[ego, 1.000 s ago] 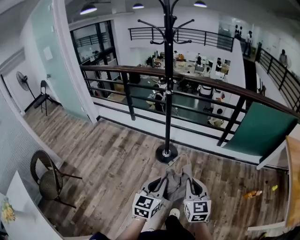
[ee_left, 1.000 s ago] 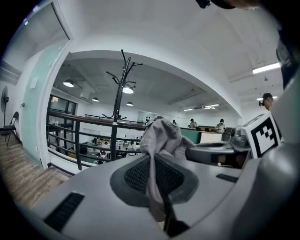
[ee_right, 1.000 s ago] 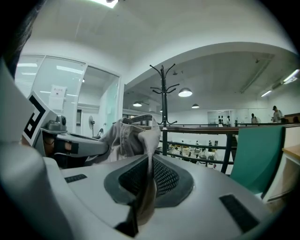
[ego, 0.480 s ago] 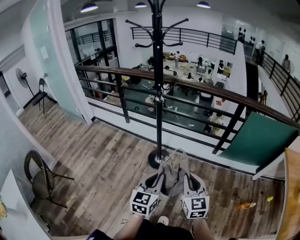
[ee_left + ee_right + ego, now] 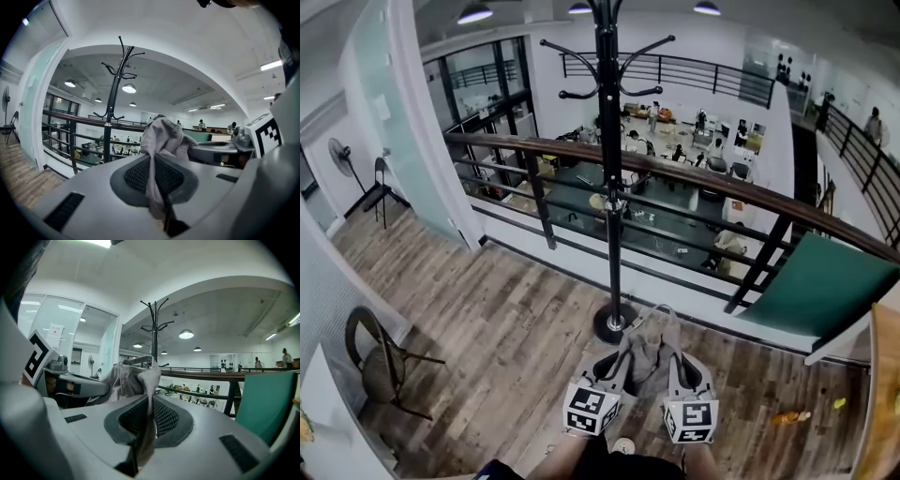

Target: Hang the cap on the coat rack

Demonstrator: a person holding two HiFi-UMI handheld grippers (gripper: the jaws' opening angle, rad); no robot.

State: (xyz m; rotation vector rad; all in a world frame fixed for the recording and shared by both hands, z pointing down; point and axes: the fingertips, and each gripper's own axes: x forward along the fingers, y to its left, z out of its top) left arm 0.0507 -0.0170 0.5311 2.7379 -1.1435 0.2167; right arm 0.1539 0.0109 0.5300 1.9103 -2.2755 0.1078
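I am holding the left gripper [image 5: 617, 364] and the right gripper [image 5: 677, 364] side by side at the 6 o'clock edge of the head view, both pointing toward 12 o'clock. The grey cap [image 5: 649, 349] is hanging between them, above the wooden floor [image 5: 506, 319].

1. Left gripper: its jaws are standing nearly together and pinching a fold of the cap's cloth. In the left gripper view the fabric is running down through the narrow slot between the pads [image 5: 133, 174] and bunching above them.
2. Right gripper: its jaws are likewise nearly closed, clamping the cap's opposite edge. In the right gripper view a stitched band of the cap is rising above the pads.
3. Cap position: it is sitting just at 6 o'clock of the round base of the coat rack [image 5: 609, 187], apart from the pole and well below the hooks.

The coat rack is standing upright at 12 o'clock, in front of the railing [image 5: 722, 178]. A chair [image 5: 380, 361] is standing at 9 o'clock, and a green panel [image 5: 825, 281] is leaning at 2 o'clock.
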